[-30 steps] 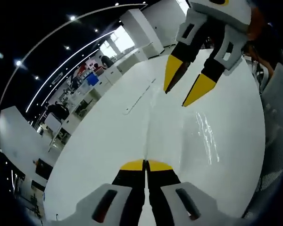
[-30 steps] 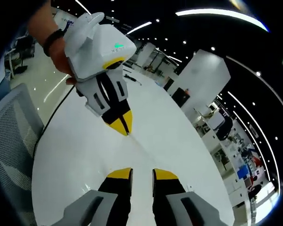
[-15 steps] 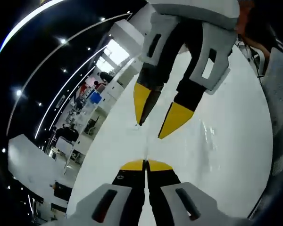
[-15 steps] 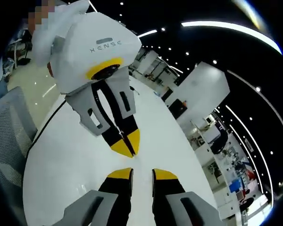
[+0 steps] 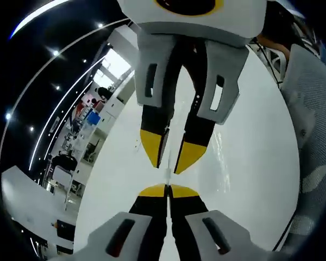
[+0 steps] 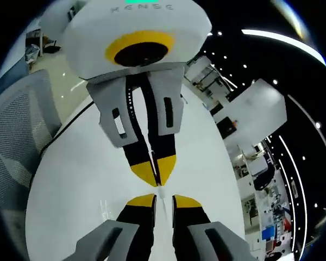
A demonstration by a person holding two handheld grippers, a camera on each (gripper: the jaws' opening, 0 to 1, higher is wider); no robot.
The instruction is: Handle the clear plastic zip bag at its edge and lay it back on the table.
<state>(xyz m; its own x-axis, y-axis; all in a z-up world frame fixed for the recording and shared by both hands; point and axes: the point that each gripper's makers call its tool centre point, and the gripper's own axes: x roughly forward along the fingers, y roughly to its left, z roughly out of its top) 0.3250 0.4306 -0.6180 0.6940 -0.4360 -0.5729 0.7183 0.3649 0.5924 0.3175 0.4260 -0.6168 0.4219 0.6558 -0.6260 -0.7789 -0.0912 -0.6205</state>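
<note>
Bag (image 5: 167, 175), clear and thin, stretched edge-on between both grippers.

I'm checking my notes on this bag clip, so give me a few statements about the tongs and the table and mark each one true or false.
1. The left tongs are shut. True.
2. The right tongs are clamped shut. False: their jaws stand apart, with the thin edge of the bag running between them.
3. The two tongs meet nearly tip to tip. True.
4. The table is dark wood. False: it is white.
5. A wooden stool stands by the table. False: it is a mesh chair.
</note>
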